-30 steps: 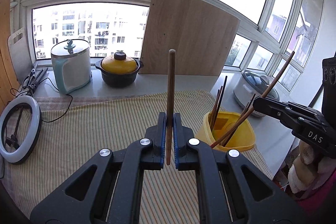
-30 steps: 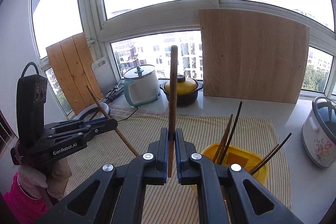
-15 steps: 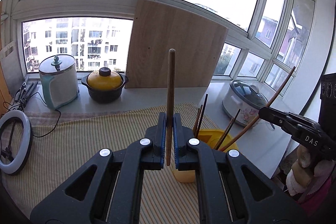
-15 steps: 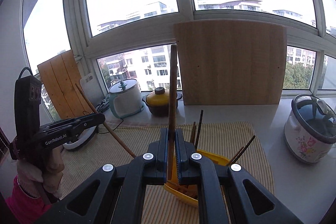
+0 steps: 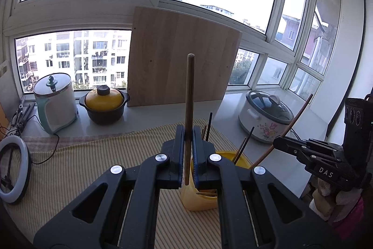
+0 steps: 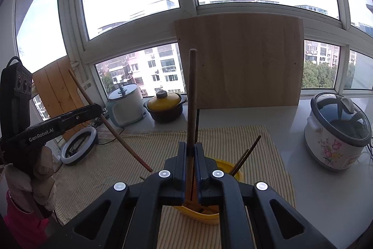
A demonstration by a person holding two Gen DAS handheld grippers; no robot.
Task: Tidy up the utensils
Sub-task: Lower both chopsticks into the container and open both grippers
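In the left wrist view, the yellow holder now sits right under the left gripper, no longer off to the right as a second ago. The gripper points slightly downward, clamped on an upright chopstick. In the right wrist view, the holder has likewise come under the right gripper, which tilts down and pinches its own chopstick.
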